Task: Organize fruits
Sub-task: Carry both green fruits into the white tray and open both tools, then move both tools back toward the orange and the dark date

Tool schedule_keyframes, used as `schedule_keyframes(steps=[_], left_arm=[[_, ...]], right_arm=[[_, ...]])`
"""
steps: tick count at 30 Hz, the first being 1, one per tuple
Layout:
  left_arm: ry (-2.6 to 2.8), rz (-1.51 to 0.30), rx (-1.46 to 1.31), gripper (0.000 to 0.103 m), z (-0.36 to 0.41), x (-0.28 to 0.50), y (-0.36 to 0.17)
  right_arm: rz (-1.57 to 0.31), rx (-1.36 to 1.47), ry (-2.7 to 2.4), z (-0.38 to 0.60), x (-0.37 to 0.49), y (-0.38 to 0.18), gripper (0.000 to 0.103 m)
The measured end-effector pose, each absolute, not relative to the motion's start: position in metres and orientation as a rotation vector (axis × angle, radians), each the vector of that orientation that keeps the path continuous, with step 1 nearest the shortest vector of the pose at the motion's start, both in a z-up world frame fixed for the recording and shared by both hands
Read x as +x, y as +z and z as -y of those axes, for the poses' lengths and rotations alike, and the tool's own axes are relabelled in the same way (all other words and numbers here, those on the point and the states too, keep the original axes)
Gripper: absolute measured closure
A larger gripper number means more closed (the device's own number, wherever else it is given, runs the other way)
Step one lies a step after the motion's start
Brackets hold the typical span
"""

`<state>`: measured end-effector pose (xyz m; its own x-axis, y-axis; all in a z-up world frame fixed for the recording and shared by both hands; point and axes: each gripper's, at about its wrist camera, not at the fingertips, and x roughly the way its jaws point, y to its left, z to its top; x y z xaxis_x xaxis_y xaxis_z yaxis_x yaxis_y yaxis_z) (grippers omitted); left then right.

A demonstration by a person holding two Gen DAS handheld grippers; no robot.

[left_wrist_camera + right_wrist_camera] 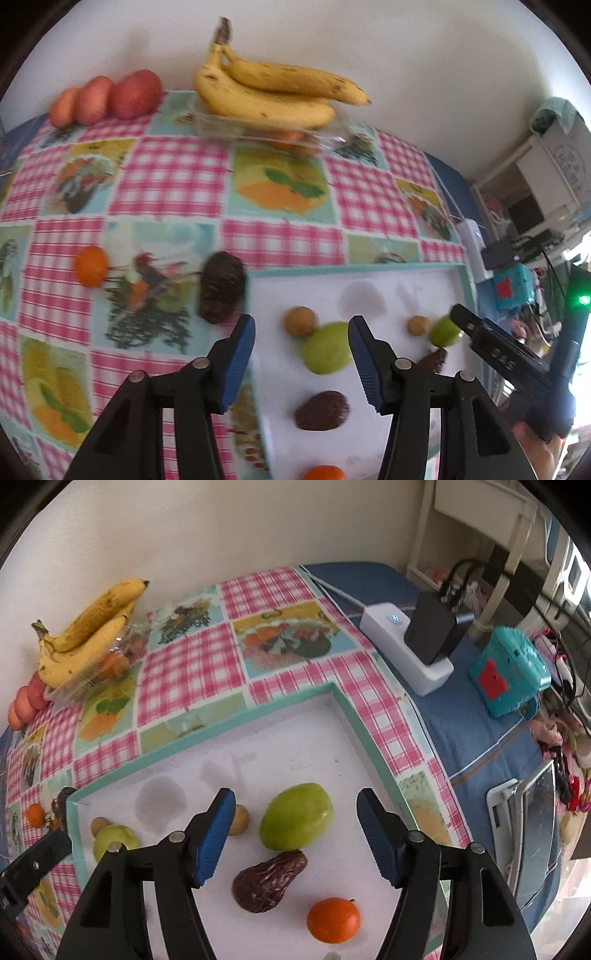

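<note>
Fruits in tray [236, 720]: two green [295, 816], two dates [267, 882], one orange [333, 919]

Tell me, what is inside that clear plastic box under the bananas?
Beneath the bananas, the clear box shows something orange, likely a small citrus. The rest is blurred and covered.

Mixed fruits [295, 821] in tray [354, 723]
</note>
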<state>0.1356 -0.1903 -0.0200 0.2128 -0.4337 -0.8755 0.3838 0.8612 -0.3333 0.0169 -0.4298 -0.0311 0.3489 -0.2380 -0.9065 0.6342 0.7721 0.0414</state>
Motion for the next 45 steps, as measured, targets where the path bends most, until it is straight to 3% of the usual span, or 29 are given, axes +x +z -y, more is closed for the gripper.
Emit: schedule_keyframes(steps=[10,15,17,18,21,45], left_arm=[[-0.468,-1.229,-0.082,0.046,0.156,0.154,-0.021],[-0.340,-1.211,-0.039,0.018,0.143,0.160,-0.027],[-0.295,-1.202,-0.025,0.010,0.137,0.163,-0.030],[-0.282,-1.196,-0.019,0.006,0.134,0.164,-0.031],[-0.239,-1.178,0.000,0.001,0.126,0.167,-0.033],[-0.139,-1.082,0.136,0.000,0.065,0.184,0.004]], right_arm=[[-1.075,0.397,-0.549,0.413,0.025,-0.021,0.034],[-1.086,0.408,-0.524,0.408,0.030,-0.024,0.034],[-1.091,0.407,-0.506,0.405,0.032,-0.027,0.022],[-1.088,0.402,-0.502,0.403,0.032,-0.028,0.012],[-1.098,0.387,-0.491,0.400,0.036,-0.031,0.011],[-1.138,0.317,-0.384,0.351,0.067,-0.033,0.011]])
